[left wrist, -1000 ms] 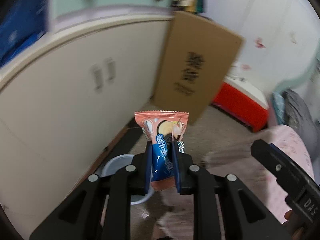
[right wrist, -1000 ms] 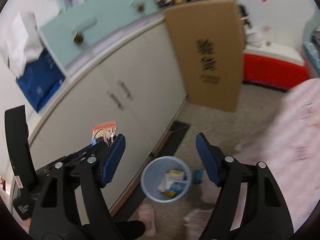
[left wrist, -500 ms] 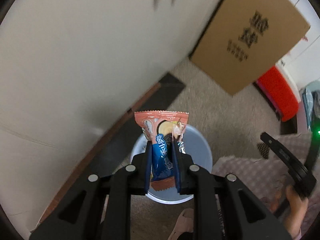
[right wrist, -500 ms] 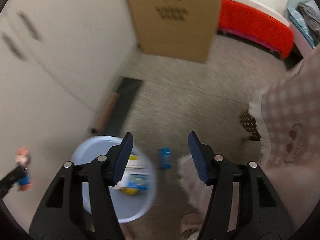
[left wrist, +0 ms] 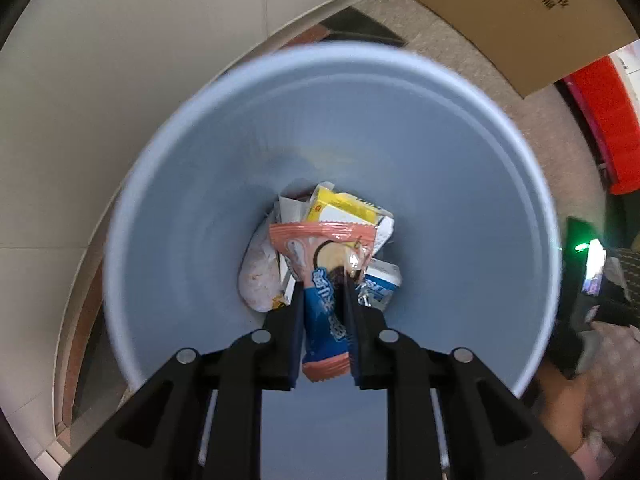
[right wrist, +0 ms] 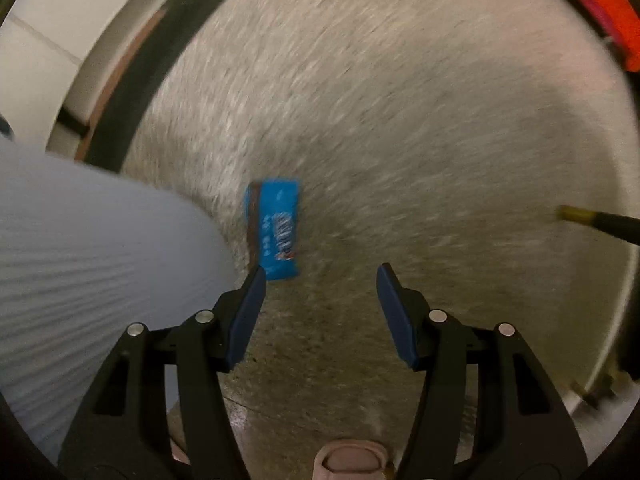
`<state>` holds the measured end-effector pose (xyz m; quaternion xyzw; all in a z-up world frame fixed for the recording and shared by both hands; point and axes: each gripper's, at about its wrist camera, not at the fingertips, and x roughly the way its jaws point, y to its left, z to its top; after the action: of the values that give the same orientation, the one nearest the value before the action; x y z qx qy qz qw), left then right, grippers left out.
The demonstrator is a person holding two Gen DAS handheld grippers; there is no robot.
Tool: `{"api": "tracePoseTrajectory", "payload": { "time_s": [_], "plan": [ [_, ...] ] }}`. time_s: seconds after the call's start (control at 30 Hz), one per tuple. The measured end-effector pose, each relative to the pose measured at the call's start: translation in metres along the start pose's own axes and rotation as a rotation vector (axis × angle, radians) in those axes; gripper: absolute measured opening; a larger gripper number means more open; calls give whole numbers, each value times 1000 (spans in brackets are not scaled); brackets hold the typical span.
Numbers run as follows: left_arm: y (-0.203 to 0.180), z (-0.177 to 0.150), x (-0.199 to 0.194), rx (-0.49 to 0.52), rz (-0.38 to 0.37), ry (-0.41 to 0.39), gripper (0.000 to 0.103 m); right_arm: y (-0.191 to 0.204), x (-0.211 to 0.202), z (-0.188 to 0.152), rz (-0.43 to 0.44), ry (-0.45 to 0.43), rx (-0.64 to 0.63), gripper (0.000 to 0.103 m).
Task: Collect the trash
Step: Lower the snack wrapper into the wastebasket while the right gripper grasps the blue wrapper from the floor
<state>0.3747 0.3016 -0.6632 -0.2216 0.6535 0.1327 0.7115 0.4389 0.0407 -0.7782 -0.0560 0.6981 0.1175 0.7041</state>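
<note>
In the left wrist view, cream cabinet doors (left wrist: 120,60) fill the upper left of the frame. The pale blue trash bin (left wrist: 192,184) takes up the centre, seen from straight above its open mouth. At its bottom, just left of centre, lies a whitish crumpled bag (left wrist: 258,276), with a yellow-and-white carton (left wrist: 344,210) above centre and a blue-and-white packet (left wrist: 382,286) slightly right. The left tool (left wrist: 323,292) is clamped narrowly on a pink-and-blue snack wrapper (left wrist: 322,264), which stands upright between the blue pads over the bin's opening. A brown cardboard box (left wrist: 520,12) sits in the upper right, and a red object (left wrist: 600,120) at the right edge.

In the right wrist view, the ribbed outer wall of the bin (right wrist: 100,260) occupies the left side of the frame. Just right of it, a blue snack wrapper (right wrist: 278,230) lies flat on the beige carpeted floor (right wrist: 400,120), near centre. The right tool (right wrist: 320,276) is spread wide and holds nothing; its left pad tip sits just below the wrapper's lower corner. A pink slipper toe (right wrist: 352,460) shows at the bottom centre, and a dark rod with a brass tip (right wrist: 600,222) enters from the right edge.
</note>
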Motion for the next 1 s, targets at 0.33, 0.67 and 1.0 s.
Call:
{"api": "tracePoseTrajectory", "payload": {
  "time_s": [0.33,0.67,1.0],
  "plan": [
    [-2,9,46,-27,72,93,19,-2,63,13,41,13,-11,51],
    [5,11,52,-69,38,122,19,2,70,18,49,8,-53,8],
    [13,11,20,-127,6,105,68,9,-101,52,-52,-266,-57,8]
  ]
}}
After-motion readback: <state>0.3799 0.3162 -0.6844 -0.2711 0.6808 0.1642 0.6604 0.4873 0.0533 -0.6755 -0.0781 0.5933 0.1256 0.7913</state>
